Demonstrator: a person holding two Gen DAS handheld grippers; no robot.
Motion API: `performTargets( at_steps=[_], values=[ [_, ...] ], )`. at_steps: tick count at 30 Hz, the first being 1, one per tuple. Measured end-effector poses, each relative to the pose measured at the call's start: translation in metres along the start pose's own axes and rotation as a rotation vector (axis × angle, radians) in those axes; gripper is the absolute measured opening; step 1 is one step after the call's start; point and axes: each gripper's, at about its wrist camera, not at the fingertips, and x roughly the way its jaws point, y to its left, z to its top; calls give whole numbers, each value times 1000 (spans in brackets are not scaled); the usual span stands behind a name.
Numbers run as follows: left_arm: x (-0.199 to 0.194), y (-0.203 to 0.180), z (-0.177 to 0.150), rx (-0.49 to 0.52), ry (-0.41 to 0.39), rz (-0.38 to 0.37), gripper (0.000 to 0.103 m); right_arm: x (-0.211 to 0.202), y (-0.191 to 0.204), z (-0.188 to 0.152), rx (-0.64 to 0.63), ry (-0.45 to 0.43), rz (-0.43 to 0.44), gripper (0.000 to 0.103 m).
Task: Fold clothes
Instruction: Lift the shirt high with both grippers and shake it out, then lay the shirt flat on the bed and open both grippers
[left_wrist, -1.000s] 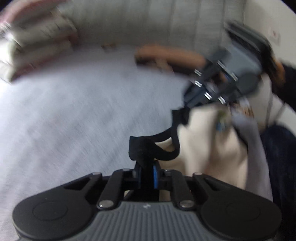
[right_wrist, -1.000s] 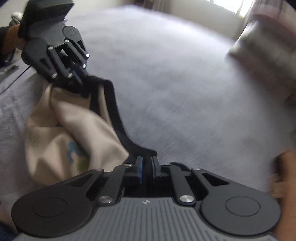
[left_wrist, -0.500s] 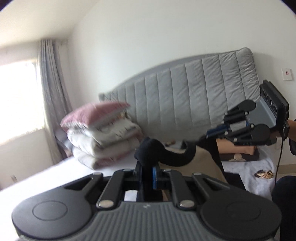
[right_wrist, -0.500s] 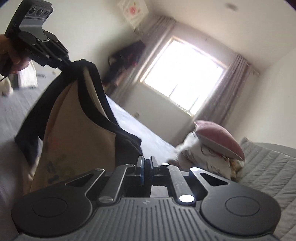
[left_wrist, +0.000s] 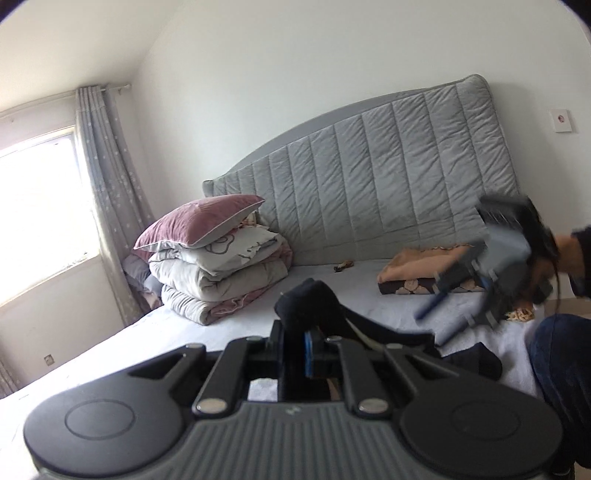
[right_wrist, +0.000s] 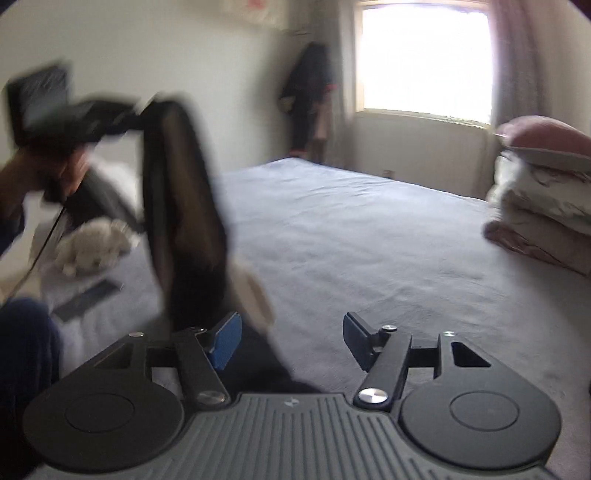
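Matt black cloth garment (left_wrist: 310, 301) — quilted grey fabric headboard (left_wrist: 369, 184), smooth bedsheet (right_wrist: 351, 229).

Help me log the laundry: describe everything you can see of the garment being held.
The garment is soft cloth, black outside with a cream panel showing near its lower edge. It hangs in a long, blurred drape above the bed. The left tongs are clamped shut on a bunched black fold at its top. The right tongs stand open beside its lower end, not gripping it. Any print is unreadable.
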Motion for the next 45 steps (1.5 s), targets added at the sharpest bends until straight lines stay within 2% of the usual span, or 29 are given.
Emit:
performTargets(
  at_steps=[3,4,5,6,7,8,10,13,18,21,24,27,31,34,37,40,42,43,44,45],
  values=[
    [1,1,1,-3,7,13,11,0,22,-16,-8,-56,103,64],
    [0,2,1,-4,7,14,11,1,24,-18,0,-67,111,64],
    [1,2,1,-3,8,17,11,12,23,-15,-5,-47,84,63],
    [0,1,2,0,7,20,11,23,22,-13,-9,-27,57,51],
    [-1,1,2,2,6,24,11,34,21,-11,-14,-7,31,14],
    [-4,0,2,2,5,32,11,45,20,-9,-18,10,1,7],
    [-9,-2,2,1,1,49,11,52,18,1,-16,-12,-41,7],
    [-24,2,8,-27,-41,110,11,18,33,28,-116,-136,-146,7],
    [-63,7,56,-55,-234,228,11,-62,58,111,-353,-345,-486,7],
    [-91,-2,93,-17,-365,283,11,-105,81,154,-472,-473,-619,6],
    [-116,-12,126,46,-462,339,11,-126,106,183,-596,-579,-737,6],
    [-126,-13,149,118,-482,372,11,-130,112,203,-642,-623,-789,6],
    [-105,-2,147,159,-407,382,12,-110,94,210,-623,-593,-757,6],
    [-68,16,122,142,-312,378,15,-67,64,203,-578,-498,-702,6],
    [-7,49,81,96,-174,372,15,-9,19,194,-517,-383,-645,6],
    [67,85,35,45,-25,367,15,68,-43,185,-437,-256,-608,6],
    [126,114,-5,-36,72,348,15,125,-83,177,-376,-164,-597,6],
    [159,127,-28,-82,124,347,18,156,-107,172,-318,-109,-599,9],
    [191,138,-53,-138,182,374,29,187,-131,165,-263,-49,-607,14],
    [222,149,-78,-196,241,401,34,218,-150,154,-222,38,-644,32]
  ],
)
